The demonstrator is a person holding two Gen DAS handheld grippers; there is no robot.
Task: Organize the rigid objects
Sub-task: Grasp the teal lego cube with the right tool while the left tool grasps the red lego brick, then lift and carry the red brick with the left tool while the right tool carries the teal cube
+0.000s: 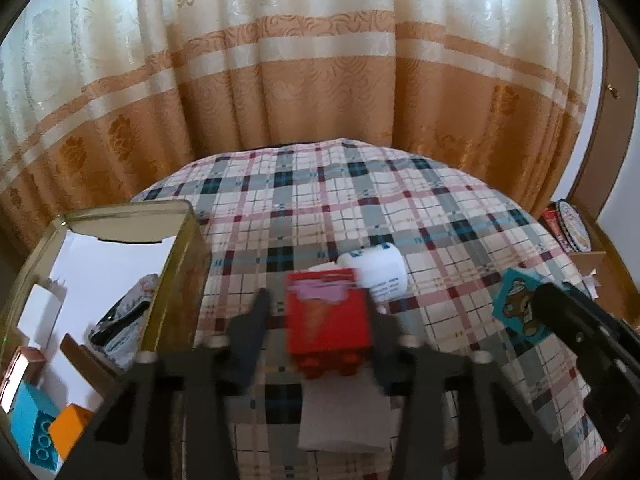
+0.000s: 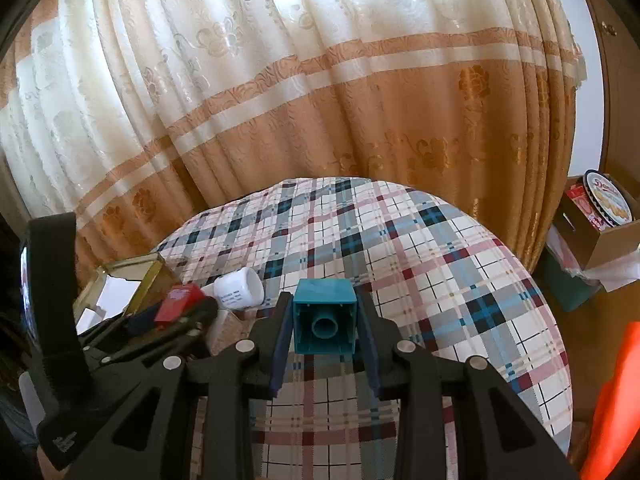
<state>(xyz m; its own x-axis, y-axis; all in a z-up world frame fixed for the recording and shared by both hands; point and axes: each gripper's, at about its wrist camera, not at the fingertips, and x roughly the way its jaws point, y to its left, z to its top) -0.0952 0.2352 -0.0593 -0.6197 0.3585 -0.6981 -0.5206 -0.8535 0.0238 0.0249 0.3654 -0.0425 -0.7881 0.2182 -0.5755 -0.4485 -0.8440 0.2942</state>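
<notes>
- Between the fingers of the left hand-held gripper (image 1: 320, 320): a red block (image 1: 328, 316) with an ice-cream picture on top, blurred. The right finger is against it; a gap shows at the left finger in the wrist view. Jaws read as drawn in, so the block is judged gripped, just off the plaid bedspread (image 1: 400, 208).
- Right hand-held gripper (image 2: 324, 320): clenched on a teal block (image 2: 324, 320), hollow underside with its round tube facing the camera, both pads on its sides, lifted clear of the bed.
- Just beyond the red block: a white cup (image 1: 376, 276) on its side, untouched.
- Left of the left hand-held gripper: a gold tin (image 1: 188, 248), open, its shiny walls mirroring the room. A blue block (image 1: 36, 428) and an orange block (image 1: 72, 424) show at its near corner, apparently already inside.
- Progress, as judged: partway. Two blocks stowed, two in hand and not yet dropped in, cup left on the bed.
</notes>
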